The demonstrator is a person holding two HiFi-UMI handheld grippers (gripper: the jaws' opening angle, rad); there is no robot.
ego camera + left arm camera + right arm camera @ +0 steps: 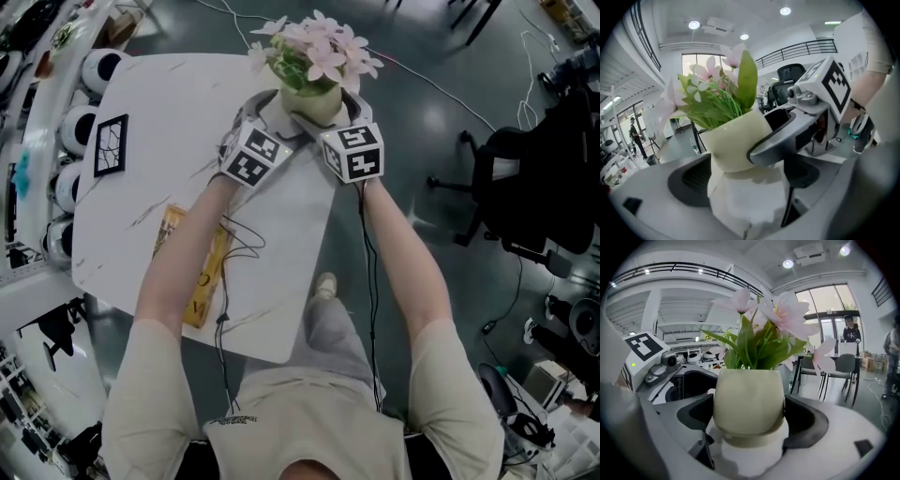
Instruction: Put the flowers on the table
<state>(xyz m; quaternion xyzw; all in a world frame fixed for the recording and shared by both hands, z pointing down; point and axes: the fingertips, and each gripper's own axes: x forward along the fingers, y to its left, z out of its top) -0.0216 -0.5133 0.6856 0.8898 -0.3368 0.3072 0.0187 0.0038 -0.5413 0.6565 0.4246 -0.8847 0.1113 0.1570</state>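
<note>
Flower pot (316, 101) upright, clamped from both sides, at the far corner of the table (159, 122).
Left gripper (745, 176) and right gripper (750, 416) jaws both clenched on it; table lies straight below.

The left claw (745, 187) has its jaws set wide around a pale flower pot (733, 143) of pink blooms over the white table (750, 208). The right claw (785, 137) hooks one grey jaw against the pot's right side.
</note>
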